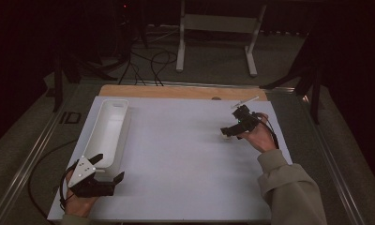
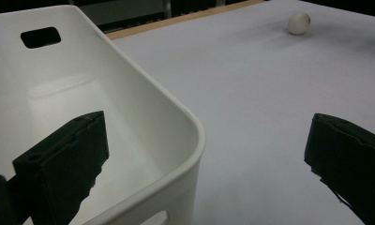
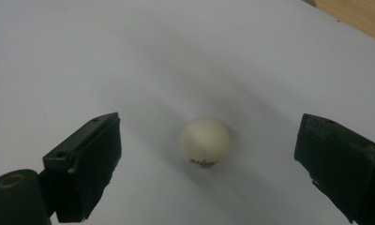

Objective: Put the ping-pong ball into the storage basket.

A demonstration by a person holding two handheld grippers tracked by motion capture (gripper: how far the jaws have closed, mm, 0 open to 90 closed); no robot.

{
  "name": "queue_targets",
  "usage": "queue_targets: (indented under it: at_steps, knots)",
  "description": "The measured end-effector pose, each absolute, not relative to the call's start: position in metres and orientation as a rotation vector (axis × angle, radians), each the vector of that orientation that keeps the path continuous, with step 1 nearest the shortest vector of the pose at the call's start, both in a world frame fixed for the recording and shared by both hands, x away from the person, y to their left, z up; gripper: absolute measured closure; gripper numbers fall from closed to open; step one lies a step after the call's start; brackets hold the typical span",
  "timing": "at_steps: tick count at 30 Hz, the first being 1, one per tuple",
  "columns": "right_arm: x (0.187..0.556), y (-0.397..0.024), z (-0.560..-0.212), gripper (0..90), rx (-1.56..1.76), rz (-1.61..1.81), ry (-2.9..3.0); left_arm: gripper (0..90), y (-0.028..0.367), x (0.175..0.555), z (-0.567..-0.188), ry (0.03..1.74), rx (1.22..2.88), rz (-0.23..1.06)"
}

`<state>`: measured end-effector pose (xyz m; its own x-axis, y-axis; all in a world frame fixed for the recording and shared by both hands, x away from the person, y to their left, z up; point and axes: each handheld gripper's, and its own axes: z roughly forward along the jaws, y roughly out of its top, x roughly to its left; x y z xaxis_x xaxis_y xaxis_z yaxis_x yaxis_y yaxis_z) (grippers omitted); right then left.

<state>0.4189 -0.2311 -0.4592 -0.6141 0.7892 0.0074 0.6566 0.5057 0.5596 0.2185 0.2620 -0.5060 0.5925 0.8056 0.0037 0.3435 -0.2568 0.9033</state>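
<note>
– What's nearest us, going by the white bin [image 1: 108,129]?

– The left gripper [image 1: 106,169], right at the bin's near end. Its jaws stand wide apart, holding nothing; in the left gripper view one sits over the bin's inside and the other out over the bare table [image 1: 176,164], with the bin's corner [image 2: 195,136] between them.

– And the ball?

– Well away from the bin, across the white table toward its far right. A small cream ball [image 3: 205,143] resting on the surface, with dark print near its bottom.

– Has the right gripper got it?

– No. The right gripper [image 1: 228,133] is over there with its jaws spread, one to either side of the ball, neither touching it.
</note>
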Motion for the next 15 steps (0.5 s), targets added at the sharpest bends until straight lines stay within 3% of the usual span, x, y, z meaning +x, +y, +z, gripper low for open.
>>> queue_targets:
  at_steps: [15]
  knots:
    - [0.422,-0.228,-0.471,7.5,1.254,0.774,2.484,0.5,0.262,0.218,-0.506,0.931,1.844,0.592]
